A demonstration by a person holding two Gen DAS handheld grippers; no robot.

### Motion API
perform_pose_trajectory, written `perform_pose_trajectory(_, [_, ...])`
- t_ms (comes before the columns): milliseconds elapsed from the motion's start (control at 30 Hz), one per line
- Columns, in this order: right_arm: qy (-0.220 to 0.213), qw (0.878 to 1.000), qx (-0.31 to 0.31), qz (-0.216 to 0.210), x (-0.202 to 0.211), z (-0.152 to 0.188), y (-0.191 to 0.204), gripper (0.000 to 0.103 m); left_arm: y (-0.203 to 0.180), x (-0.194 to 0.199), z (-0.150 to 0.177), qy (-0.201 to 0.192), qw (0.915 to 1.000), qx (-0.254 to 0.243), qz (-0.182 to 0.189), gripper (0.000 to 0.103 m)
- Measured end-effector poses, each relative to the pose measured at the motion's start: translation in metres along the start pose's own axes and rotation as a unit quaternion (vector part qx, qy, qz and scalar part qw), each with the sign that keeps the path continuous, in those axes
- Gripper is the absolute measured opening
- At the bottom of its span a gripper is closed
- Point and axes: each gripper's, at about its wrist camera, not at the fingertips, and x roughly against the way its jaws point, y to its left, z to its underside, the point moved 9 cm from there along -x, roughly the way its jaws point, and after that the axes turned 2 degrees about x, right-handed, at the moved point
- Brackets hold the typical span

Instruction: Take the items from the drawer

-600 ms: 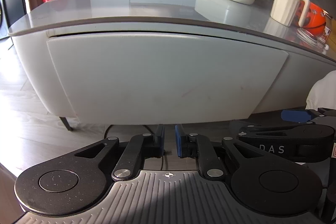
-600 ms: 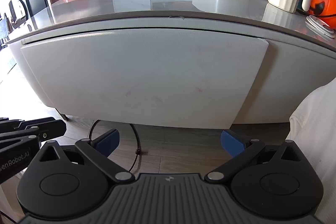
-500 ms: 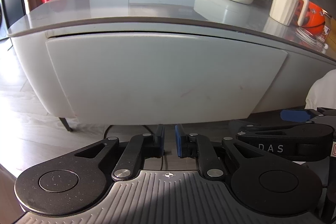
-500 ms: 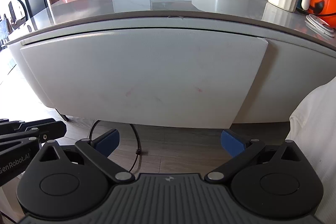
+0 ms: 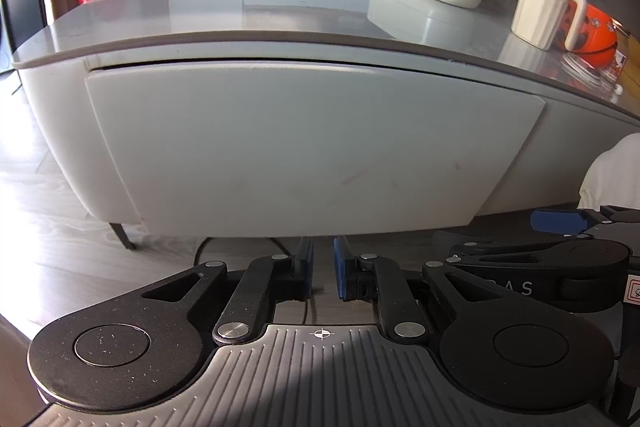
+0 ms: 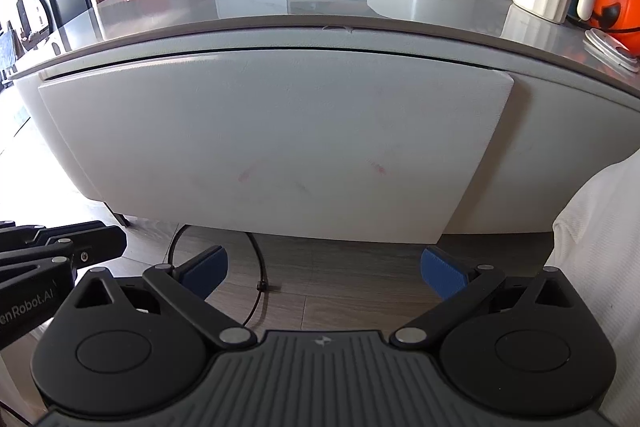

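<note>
Left-wrist view gives me my left tongs (image 5: 320,269) nearly together and empty below the closed drawer (image 5: 312,143) under the bench (image 5: 304,11), while my right tongs (image 6: 323,271) sit wide apart, empty, facing that drawer.

drawer (image 5: 312,143) | white, handleless front | shut | under grey tabletop

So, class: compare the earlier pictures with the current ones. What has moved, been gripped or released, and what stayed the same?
Nothing has visibly changed. The drawer front is closed as before, the left gripper stays nearly shut on nothing, the right gripper stays wide open, and both hover low before the drawer, clear of it.
</note>
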Motion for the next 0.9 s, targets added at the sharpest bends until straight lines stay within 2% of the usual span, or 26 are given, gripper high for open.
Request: perform_pose_trajectory(900, [0.004, 1.000, 0.002, 0.001, -0.0019, 0.0039, 0.0019, 0.103, -0.0006, -0.0019, 0.0014, 0.004, 1.0000, 0.000, 0.002, 0.014])
